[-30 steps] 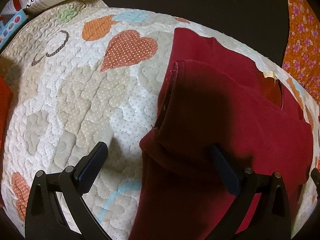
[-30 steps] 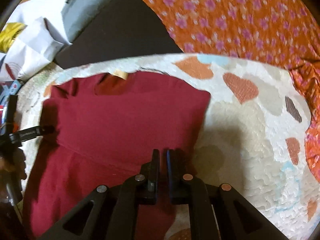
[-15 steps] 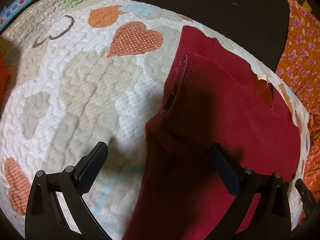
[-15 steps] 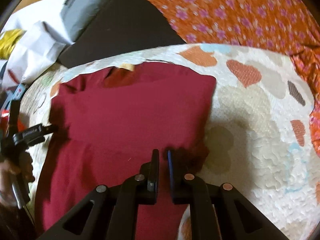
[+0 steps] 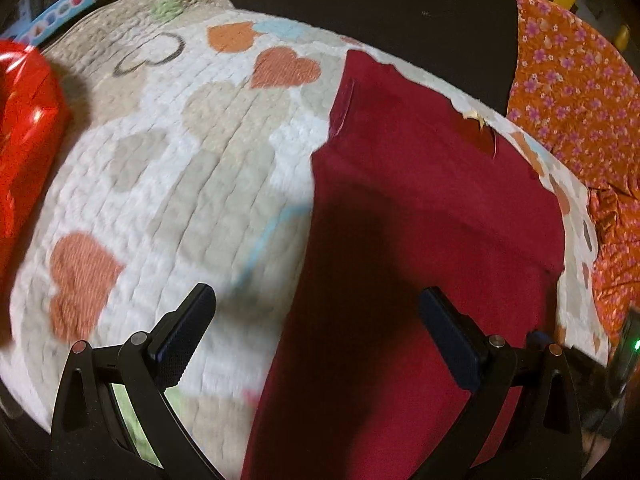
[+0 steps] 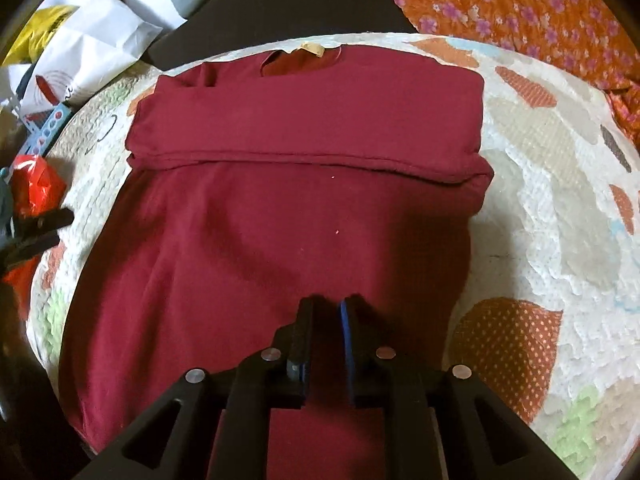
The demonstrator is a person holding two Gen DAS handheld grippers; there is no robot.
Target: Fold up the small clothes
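A dark red shirt (image 5: 420, 208) (image 6: 304, 216) lies flat on the heart-patterned quilt (image 5: 180, 184), its neck label (image 6: 310, 47) at the far end. Its upper part is folded in, with a straight edge (image 6: 304, 158) across the body. My left gripper (image 5: 316, 296) stands wide open above the shirt's left edge, one finger over the quilt, one over the cloth, nothing between them. My right gripper (image 6: 330, 304) hovers over the lower middle of the shirt. Its jaws are opening, with a narrow gap, and no cloth is pinched in it.
A shiny red bag (image 5: 24, 128) sits at the quilt's left edge. Orange floral fabric (image 5: 572, 80) lies to the right. A dark flat surface (image 5: 380, 4) and white paper bags (image 6: 92, 48) border the far side.
My left gripper has drawn back and left from the sleeve, which now lies flat. My right gripper has moved lower over the shirt, and its jaws have parted slightly.
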